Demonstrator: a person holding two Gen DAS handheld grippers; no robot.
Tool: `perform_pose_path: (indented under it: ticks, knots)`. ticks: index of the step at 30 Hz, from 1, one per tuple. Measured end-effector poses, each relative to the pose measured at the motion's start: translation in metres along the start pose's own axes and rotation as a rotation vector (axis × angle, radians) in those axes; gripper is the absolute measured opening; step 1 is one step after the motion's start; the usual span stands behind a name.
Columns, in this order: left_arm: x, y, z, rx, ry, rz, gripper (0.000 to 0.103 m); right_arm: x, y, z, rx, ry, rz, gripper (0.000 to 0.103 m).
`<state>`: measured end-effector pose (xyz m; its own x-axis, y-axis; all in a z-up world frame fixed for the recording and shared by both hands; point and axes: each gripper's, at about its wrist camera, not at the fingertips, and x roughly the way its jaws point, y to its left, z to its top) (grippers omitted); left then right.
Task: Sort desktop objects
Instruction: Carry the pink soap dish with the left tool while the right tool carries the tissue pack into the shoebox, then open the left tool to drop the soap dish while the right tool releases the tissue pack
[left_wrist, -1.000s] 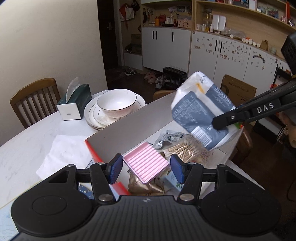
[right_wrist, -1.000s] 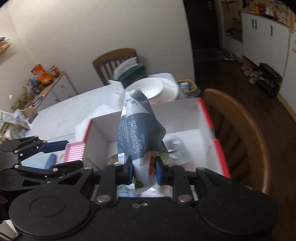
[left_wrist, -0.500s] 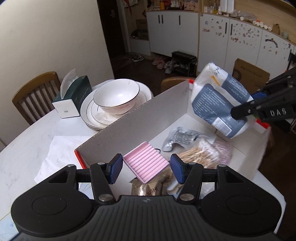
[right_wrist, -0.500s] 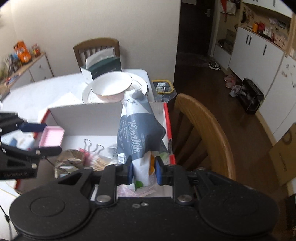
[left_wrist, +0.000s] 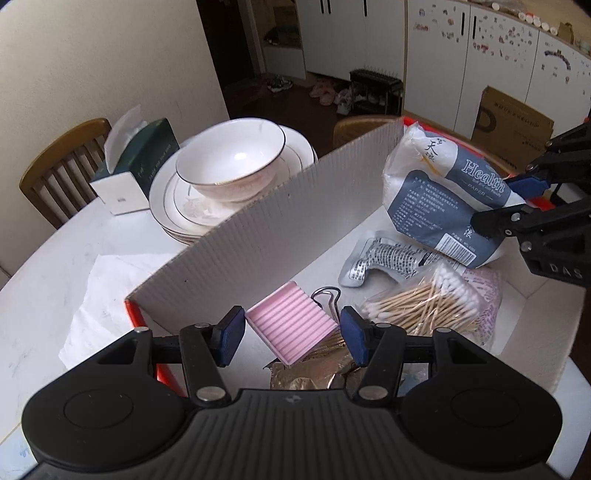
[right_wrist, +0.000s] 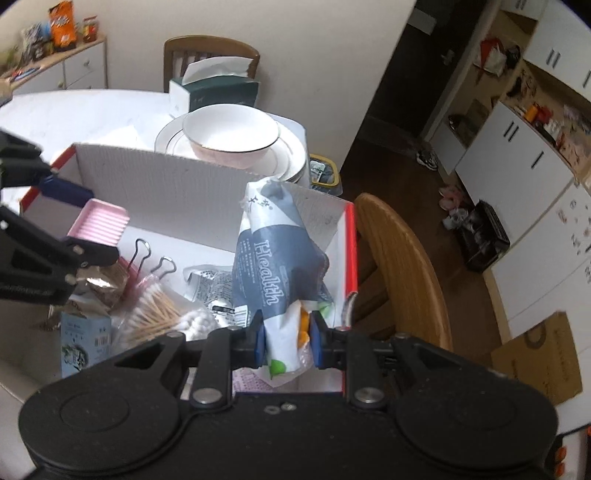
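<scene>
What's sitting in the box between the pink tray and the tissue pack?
In the left wrist view, a silver foil packet lies between pink tray and tissue pack.

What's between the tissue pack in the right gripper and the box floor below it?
The tissue pack, clamped in the right gripper, hangs over the box. Under it lie a silver pouch and the cotton swabs bag; no bare floor there.

The grey-and-white tissue pack (left_wrist: 447, 195) carries the word "Health" in white letters, with a smaller "PAPER" beneath it; its Chinese characters and barcode are too small to read. The right-wrist view shows the same "Health" running up the pack (right_wrist: 273, 266). At 3 o'clock in the left-wrist view, the black gripper arm (left_wrist: 554, 254) bears "DAS".
</scene>
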<state>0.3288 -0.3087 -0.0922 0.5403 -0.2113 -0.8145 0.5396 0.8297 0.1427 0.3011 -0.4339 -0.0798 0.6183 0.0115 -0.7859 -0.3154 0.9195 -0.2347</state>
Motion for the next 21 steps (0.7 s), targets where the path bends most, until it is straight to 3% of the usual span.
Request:
perform_pose_path:
  ticks: [10, 21]
  knots:
    - [0.021, -0.005, 0.001, 0.013, 0.083, -0.029, 0.056, 0.008, 0.007, -0.003, -0.055, -0.002, -0.005, 0.023]
    - [0.011, -0.005, -0.003, -0.005, 0.060, -0.063, 0.056, 0.000, 0.008, 0.000, -0.060, -0.022, 0.016, 0.031]
